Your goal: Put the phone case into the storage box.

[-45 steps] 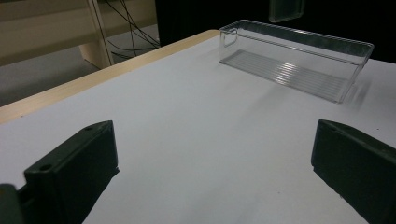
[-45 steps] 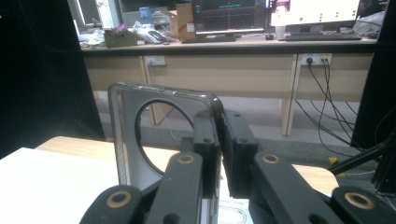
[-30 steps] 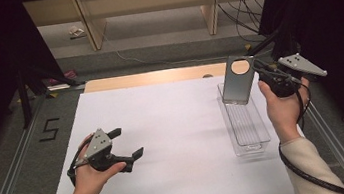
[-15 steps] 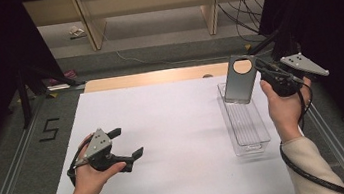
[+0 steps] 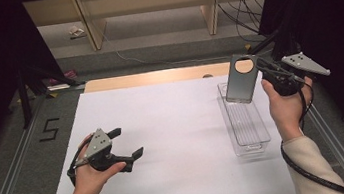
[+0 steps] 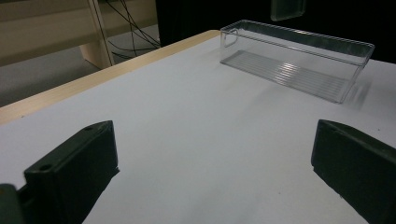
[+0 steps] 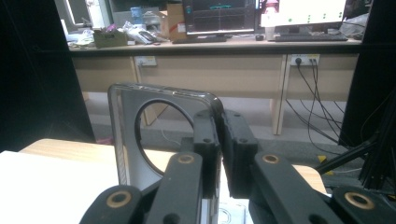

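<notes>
Right side of the high view, and the right gripper (image 5: pixel 262 72) is up in the air with its jaws clamped narrow on the edge of a grey phone case (image 5: pixel 241 79), the one with the big round camera cutout near its top. The case hangs upright, just above the far end of the clear plastic bin (image 5: pixel 245 123), which sits lengthwise on the right part of the white table (image 5: pixel 174 127). From the right gripper view you get it close: the two black jaws pinch the case's (image 7: pixel 159 135) right-hand rim, the cutout sitting left of the pads, with desks and monitors across the room in the upper part of the frame. Over at lower left of the high view, the left gripper (image 5: pixel 128 143) rests low on the table in the person's left hand (image 5: pixel 92 175), jaws spread wide with nothing between them. The left gripper view confirms it: a black jaw at each bottom corner, bare white table between them, and the clear bin (image 6: pixel 299 60) in the upper right of that frame, empty, ribbed floor showing through its walls. The bottom edge of the case (image 6: pixel 287 8) just peeks in at the top of that frame, above the bin. The two grippers are well apart, one on each side of the table.
</notes>
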Available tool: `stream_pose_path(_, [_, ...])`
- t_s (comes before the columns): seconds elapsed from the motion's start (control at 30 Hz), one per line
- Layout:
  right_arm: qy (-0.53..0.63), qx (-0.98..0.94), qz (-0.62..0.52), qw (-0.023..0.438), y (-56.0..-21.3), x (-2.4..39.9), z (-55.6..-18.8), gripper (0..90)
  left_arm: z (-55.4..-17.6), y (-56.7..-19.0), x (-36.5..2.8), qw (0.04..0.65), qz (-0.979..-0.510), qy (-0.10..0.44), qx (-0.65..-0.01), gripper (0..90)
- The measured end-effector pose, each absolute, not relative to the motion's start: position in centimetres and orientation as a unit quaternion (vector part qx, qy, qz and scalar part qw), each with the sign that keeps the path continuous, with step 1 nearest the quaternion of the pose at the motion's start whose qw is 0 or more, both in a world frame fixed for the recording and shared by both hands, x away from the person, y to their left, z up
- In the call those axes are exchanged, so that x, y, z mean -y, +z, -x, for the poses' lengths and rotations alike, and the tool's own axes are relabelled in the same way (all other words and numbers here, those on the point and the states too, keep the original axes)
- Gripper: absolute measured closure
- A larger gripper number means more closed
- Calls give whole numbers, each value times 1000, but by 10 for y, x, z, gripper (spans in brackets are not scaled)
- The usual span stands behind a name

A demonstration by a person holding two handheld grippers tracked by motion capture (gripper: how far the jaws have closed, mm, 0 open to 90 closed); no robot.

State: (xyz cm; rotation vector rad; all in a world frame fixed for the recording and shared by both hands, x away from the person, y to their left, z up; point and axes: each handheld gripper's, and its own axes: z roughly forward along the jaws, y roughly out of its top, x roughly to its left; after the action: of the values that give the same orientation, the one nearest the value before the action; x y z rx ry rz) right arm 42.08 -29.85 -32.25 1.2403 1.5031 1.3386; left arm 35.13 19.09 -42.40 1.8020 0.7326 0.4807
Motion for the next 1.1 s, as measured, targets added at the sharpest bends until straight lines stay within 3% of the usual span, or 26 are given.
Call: stream_pose_path(1.1, [516,-590,-486,385,-326,303,-427,853,-352,-425,-191,539,-757,202,-309,0])
